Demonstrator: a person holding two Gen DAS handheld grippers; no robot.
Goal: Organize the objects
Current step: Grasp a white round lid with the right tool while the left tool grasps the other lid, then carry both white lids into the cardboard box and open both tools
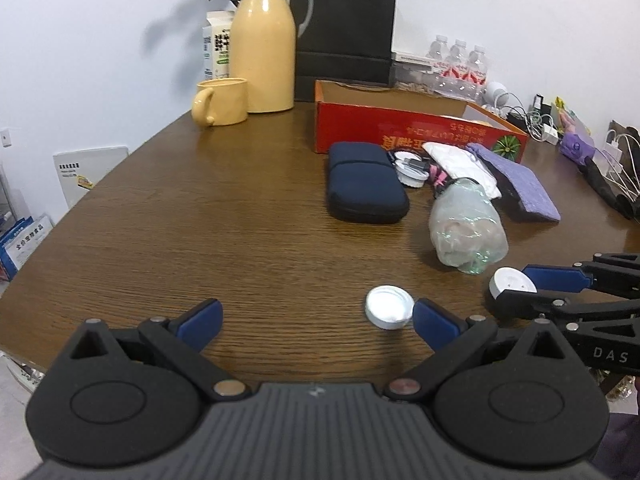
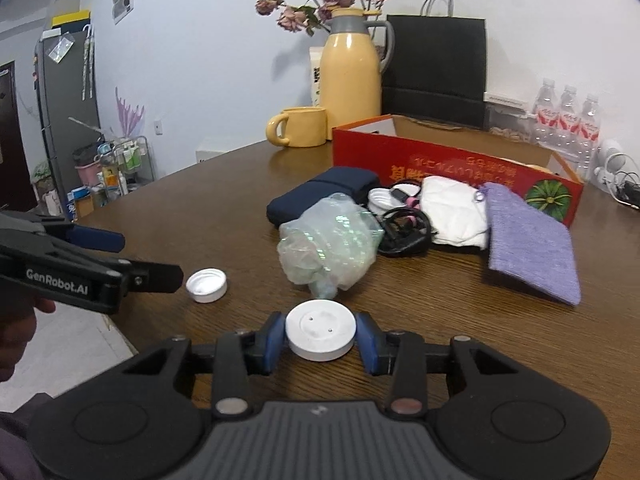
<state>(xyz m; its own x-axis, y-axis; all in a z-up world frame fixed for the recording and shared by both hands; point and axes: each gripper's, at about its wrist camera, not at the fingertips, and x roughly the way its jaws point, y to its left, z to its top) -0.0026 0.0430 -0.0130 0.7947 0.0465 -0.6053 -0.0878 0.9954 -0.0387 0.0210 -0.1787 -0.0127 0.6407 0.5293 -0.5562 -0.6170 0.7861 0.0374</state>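
Observation:
My right gripper [image 2: 321,340] is shut on a white round puck [image 2: 321,335] low over the brown table [image 1: 200,220]; the puck also shows in the left wrist view [image 1: 513,283]. My left gripper [image 1: 316,318] is open and empty, with a white bottle cap [image 1: 389,306] lying beside its right fingertip. The cap also shows in the right wrist view [image 2: 207,279]. A crumpled clear plastic bottle [image 1: 466,226] lies beyond. A navy case [image 1: 365,182], white cloth [image 1: 460,164], purple knit pouch [image 1: 520,178] and black cable [image 2: 404,232] lie before the open red box [image 1: 400,128].
A yellow thermos [image 1: 264,44], yellow mug [image 1: 220,101] and black paper bag [image 1: 348,36] stand at the back. Water bottles [image 1: 460,60] and chargers [image 1: 540,120] sit at the far right. The table edge runs along the left [image 2: 132,200].

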